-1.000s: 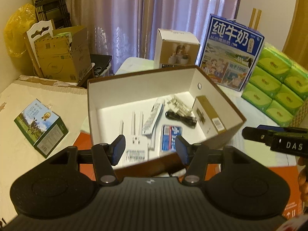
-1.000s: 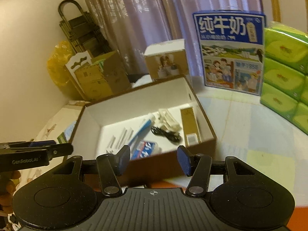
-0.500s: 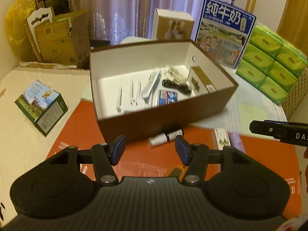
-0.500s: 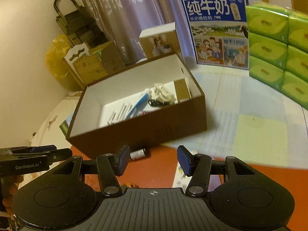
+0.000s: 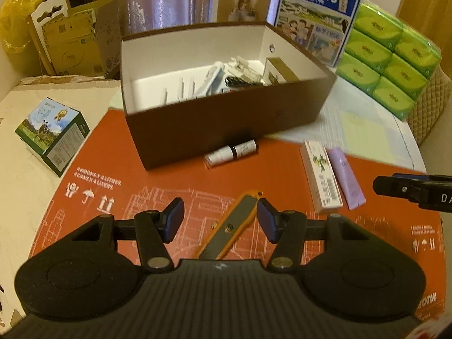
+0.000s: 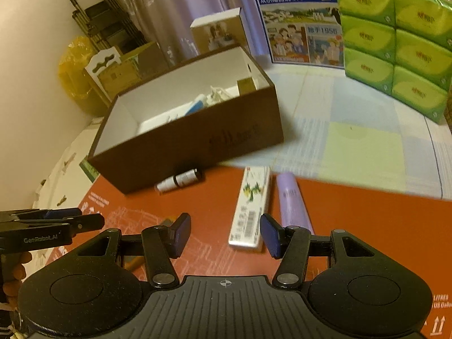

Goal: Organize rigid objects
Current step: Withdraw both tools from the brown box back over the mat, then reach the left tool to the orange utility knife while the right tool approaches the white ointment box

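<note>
Sorting looks partly done, by my reading: the open brown cardboard box with white inner walls (image 5: 226, 118) already holds a small heap of items, among them a white tube, thin white sticks, a dark cable and a tan carton, though blur hides their detail. Four rigid pieces lie outside it on the flat orange printed cardboard sheet (image 5: 158, 192).

The left gripper (image 5: 220, 220) is empty, its blue-padded fingers (image 5: 174, 219) parted. Between and just beyond them lies the long orange and grey utility knife (image 5: 234, 226), a slim hard-shelled bar set at a slant, close to the right-hand finger but not pressed by it. Farther ahead of the fingertips, touching or nearly touching the box's front wall, rests the small white cylindrical bottle with a dark band (image 5: 231, 152), smooth and likely to roll.

The right gripper (image 6: 224, 234) also stands apart and carries nothing. Just ahead of its right-hand finger lies the narrow white rectangular carton with a green print and barcode (image 6: 250, 206), flat-faced and crisp-edged. Beside that, right of it, sits the pale lilac rounded tube (image 6: 291, 200), glossy and slightly tapered.

All four probably belong in the box, which sits well beyond both pairs of fingers.
</note>
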